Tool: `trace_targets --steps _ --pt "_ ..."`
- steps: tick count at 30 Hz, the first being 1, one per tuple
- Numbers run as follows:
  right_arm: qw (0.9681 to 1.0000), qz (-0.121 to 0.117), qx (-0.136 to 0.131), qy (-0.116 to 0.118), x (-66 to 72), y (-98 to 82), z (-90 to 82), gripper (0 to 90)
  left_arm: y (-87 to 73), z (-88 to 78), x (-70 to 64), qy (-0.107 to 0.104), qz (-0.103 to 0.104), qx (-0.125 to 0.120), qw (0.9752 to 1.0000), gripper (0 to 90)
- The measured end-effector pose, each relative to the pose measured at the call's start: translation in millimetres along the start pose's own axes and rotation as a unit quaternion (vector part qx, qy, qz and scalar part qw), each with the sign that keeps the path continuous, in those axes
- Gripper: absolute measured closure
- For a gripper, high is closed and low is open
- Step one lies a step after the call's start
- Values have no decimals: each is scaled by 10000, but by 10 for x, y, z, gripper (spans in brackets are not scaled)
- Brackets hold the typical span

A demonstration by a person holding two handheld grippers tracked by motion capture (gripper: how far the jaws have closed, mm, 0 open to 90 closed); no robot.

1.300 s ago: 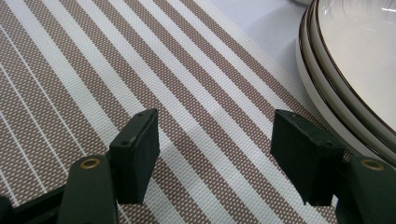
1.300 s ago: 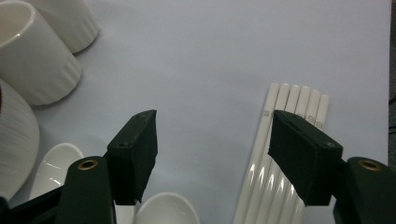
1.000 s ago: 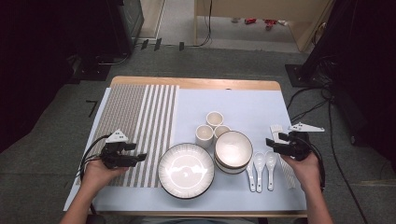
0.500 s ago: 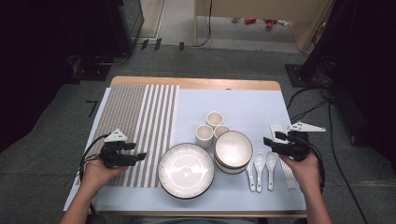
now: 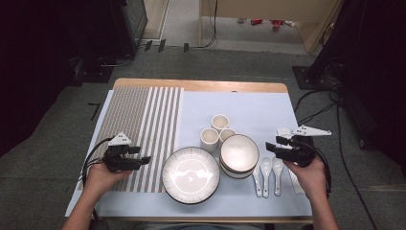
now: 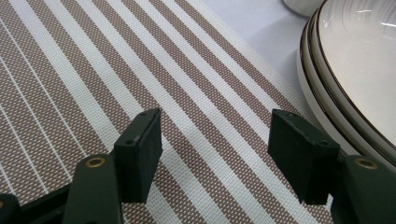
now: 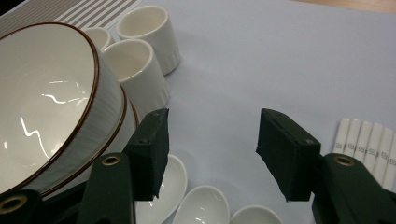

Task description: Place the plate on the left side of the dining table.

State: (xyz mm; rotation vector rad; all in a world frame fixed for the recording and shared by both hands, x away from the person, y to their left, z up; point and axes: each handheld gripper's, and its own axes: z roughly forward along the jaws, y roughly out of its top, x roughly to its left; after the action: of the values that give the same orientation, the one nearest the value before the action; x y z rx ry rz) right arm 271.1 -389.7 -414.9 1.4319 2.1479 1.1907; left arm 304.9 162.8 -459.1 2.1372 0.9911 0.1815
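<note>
My left gripper (image 5: 143, 160) (image 6: 215, 135) hovers open low over a brown-and-white striped placemat (image 5: 143, 115) (image 6: 93, 60), its jaws pointing at a stack of white plates (image 5: 190, 175) (image 6: 355, 60) and holding nothing. My right gripper (image 5: 269, 145) (image 7: 212, 135) stands open just right of the stacked brown-rimmed bowls (image 5: 239, 153) (image 7: 46, 107), above three white spoons (image 5: 265, 167) (image 7: 203, 210). Its jaws have just been closing, with nothing between them. Three white cups (image 5: 219, 122) (image 7: 149, 32) stand behind the bowls.
A pale blue cloth (image 5: 249, 105) covers the table right of the placemat. A row of white sticks (image 5: 283, 131) (image 7: 369, 140) lies by the right gripper. Cables trail from both grippers; the table's wooden far edge (image 5: 201, 85) borders grey floor.
The right gripper has shifted a little to the left, toward the bowls, and its jaws have narrowed. The left gripper has stayed in place.
</note>
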Motion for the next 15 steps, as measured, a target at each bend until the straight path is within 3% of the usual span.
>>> trace_targets --steps 7,10,15 --pt "9999 43 -67 -69 27 48 -15 366 -2 19 15 32 19 31 10000 357" --pt "9998 50 -126 -137 34 77 -42 362 -5 24 23 42 11 50 10000 357" --pt "9998 60 -176 -49 67 105 -82 374 6 25 15 26 -12 25 10000 359"
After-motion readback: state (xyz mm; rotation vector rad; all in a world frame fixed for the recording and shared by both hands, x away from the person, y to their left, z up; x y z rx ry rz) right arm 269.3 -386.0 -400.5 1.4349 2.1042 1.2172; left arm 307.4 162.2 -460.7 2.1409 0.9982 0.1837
